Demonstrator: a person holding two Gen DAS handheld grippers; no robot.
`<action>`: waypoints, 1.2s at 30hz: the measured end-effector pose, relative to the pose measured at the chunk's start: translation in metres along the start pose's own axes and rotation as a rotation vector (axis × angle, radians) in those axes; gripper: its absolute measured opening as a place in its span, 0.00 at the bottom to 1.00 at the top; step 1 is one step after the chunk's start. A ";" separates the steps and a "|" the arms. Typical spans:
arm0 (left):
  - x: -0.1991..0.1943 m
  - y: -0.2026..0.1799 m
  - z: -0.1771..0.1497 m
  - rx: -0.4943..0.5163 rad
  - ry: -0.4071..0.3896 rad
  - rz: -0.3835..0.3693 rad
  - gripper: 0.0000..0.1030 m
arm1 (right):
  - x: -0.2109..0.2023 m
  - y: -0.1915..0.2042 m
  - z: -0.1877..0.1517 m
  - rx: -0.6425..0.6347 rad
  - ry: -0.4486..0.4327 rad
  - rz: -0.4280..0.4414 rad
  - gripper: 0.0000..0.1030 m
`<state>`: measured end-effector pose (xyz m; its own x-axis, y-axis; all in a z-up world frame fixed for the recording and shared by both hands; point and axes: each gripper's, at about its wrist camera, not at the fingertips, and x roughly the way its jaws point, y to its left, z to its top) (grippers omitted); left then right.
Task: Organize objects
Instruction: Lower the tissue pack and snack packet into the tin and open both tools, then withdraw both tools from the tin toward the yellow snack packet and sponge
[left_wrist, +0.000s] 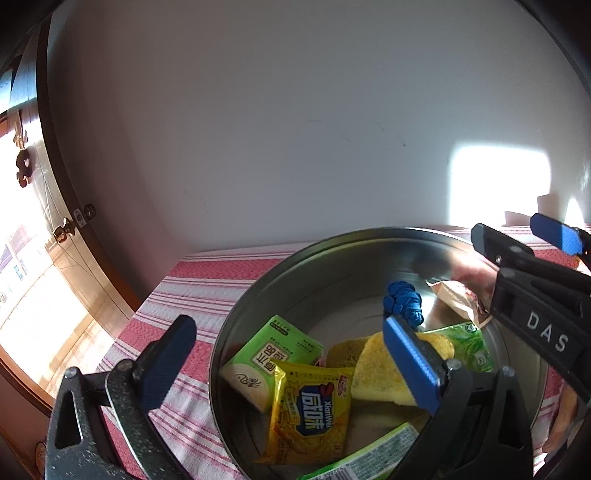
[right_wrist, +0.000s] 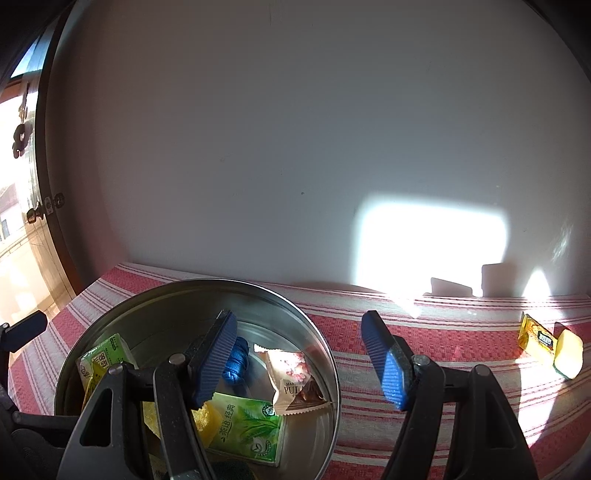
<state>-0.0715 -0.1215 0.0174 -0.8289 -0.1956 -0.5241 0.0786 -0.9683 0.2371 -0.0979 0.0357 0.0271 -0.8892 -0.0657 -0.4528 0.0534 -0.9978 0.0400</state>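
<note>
1. A round metal tin (left_wrist: 236, 321) is seen on the bench, which is covered by a red-and-white striped cloth (left_wrist: 207, 280); a white wall is behind it.
2. Held in the tin: a green tea packet (left_wrist: 273, 350), a yellow snack packet (left_wrist: 310, 406), a yellow sponge (left_wrist: 373, 373), a second green tea packet (right_wrist: 247, 428), a blue cord bundle (left_wrist: 400, 302) and a pale marshmallow packet (right_wrist: 295, 380).
3. The left gripper (left_wrist: 291, 369) is spread wide: one finger is outside the tin's left wall over the cloth, the other is above the sponge. Nothing is pinched.
4. The right gripper (right_wrist: 299, 365) is also spread, with nothing between the fingers: its left finger is over the tin near the cord bundle, its right finger is over bare cloth outside the rim.
5. In the left wrist view the right gripper is seen at the tin's far-right rim, close to the marshmallow packet.
6. Outside the tin, well apart at the right: a small yellow wrapped snack (right_wrist: 535, 338) and, just beside it, a second yellow sponge (right_wrist: 569, 354), both on the cloth in sunlight.
</note>
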 end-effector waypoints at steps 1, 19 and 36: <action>0.000 0.002 0.000 -0.018 0.000 -0.004 0.99 | 0.000 0.001 0.000 0.000 0.000 -0.003 0.70; 0.001 0.034 -0.012 -0.440 -0.028 -0.071 0.99 | -0.007 -0.007 -0.009 -0.019 -0.012 -0.075 0.70; -0.043 -0.019 -0.030 -0.330 -0.279 0.036 0.99 | -0.035 -0.076 -0.038 0.031 0.012 -0.219 0.70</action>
<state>-0.0211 -0.0992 0.0107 -0.9368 -0.2244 -0.2685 0.2455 -0.9683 -0.0471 -0.0537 0.1137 0.0059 -0.8724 0.1524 -0.4645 -0.1549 -0.9874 -0.0331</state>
